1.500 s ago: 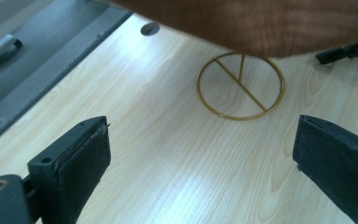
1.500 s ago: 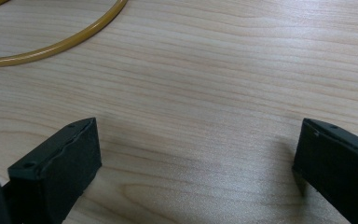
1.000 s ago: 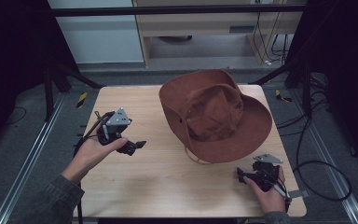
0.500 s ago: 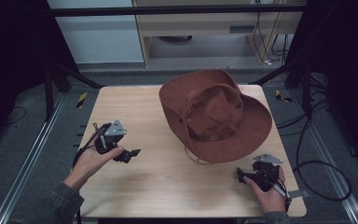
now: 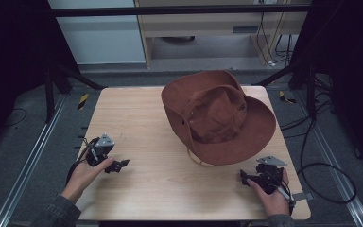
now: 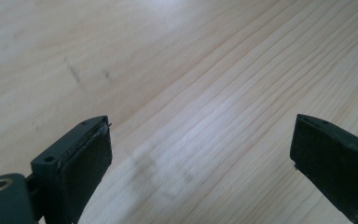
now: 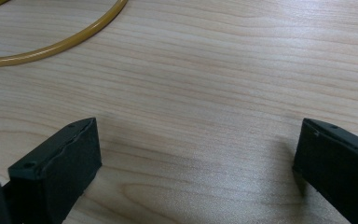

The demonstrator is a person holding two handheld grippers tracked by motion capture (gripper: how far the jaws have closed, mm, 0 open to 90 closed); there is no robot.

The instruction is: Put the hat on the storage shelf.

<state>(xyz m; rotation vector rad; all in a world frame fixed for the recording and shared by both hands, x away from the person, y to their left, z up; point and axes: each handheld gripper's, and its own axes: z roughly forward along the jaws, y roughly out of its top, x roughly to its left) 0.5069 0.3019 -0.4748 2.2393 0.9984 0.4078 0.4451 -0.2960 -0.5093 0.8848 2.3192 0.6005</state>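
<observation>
One brown hat (image 5: 217,116) with one yellow cord (image 7: 51,44), one wooden table (image 5: 142,113), and two tongs.

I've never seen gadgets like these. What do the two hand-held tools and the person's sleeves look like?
Both tools are small and black. The left tool and the right tool each carry a grey three-cornered plate on top and a trailing dark cable. Their flat black jaws stand wide apart. The sleeves look dark grey.

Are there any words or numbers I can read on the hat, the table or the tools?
None can be read.
The brown hat, the wooden table, the left tool and the right tool carry no legible text.
The yellow-and-black striped markers on the floor are a pattern, not words.
</observation>
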